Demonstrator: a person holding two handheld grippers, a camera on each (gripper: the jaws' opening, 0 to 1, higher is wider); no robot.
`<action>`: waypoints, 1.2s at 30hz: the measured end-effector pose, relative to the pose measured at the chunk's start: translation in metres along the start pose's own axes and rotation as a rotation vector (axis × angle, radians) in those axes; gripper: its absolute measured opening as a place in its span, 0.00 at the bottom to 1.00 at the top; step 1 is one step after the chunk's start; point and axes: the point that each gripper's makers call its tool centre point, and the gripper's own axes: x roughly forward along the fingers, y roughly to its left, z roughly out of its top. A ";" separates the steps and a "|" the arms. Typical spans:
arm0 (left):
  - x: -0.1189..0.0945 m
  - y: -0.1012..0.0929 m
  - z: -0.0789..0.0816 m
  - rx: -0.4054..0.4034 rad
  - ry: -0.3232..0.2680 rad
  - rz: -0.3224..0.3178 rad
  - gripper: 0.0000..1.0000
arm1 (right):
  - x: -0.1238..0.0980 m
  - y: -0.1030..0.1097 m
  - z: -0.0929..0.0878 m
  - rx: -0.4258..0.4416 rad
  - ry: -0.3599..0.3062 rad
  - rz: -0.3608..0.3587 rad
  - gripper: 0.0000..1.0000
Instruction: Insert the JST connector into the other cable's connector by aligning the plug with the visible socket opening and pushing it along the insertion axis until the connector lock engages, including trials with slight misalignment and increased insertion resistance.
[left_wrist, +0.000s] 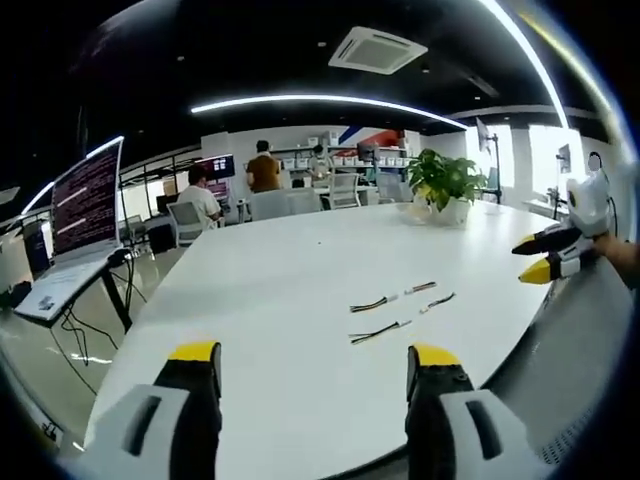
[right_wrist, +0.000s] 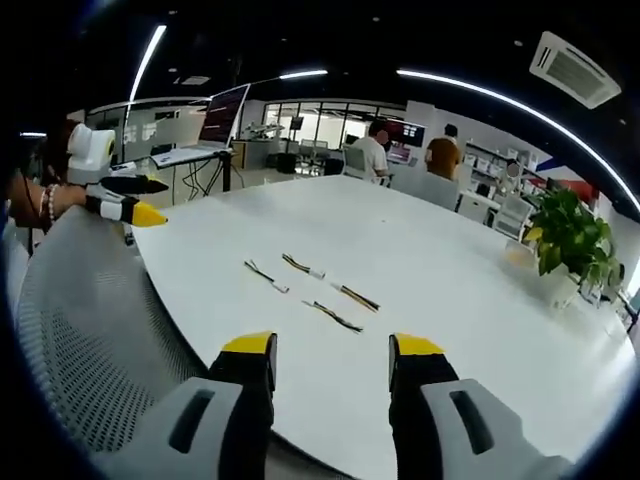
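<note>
Cables with the JST connectors lie loose on the white desk (left_wrist: 300, 300), none of them yet in either tool, so everything ahead of you can go wrong at the pickup. Working left to right in the left gripper view: your left tool (left_wrist: 315, 365) hangs low over the near desk edge with its jaws spread wide and nothing between them. Past it, near the middle of the desk, sit the nearest cable (left_wrist: 378, 331), a second cable (left_wrist: 372, 304) just behind it, a third cable (left_wrist: 421, 289) and a short fourth cable (left_wrist: 438, 300) close beside. They are thin, close together and flat on a smooth top, so you could pinch two at once or push one sliding away. Far right, your right tool (left_wrist: 545, 256) enters with its yellow tips close together; from the right gripper view (right_wrist: 330, 350) its jaws stand apart and empty. I cannot tell from here which end is plug and which is socket, nor which way the lock faces. Grip a housing skewed and the plug will likely meet the opening at an angle, jam, or bend instead of latching. Grip the wires and they may buckle under the push.
</note>
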 end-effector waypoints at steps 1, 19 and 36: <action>0.001 0.000 -0.001 0.001 0.000 -0.005 0.72 | 0.000 0.000 0.000 0.000 0.001 -0.002 0.43; -0.004 -0.021 0.010 0.006 -0.090 -0.141 0.62 | -0.004 -0.003 0.010 0.034 -0.057 -0.022 0.39; 0.000 -0.030 0.000 -0.019 -0.015 -0.198 0.58 | -0.002 -0.001 0.007 0.026 -0.032 -0.010 0.39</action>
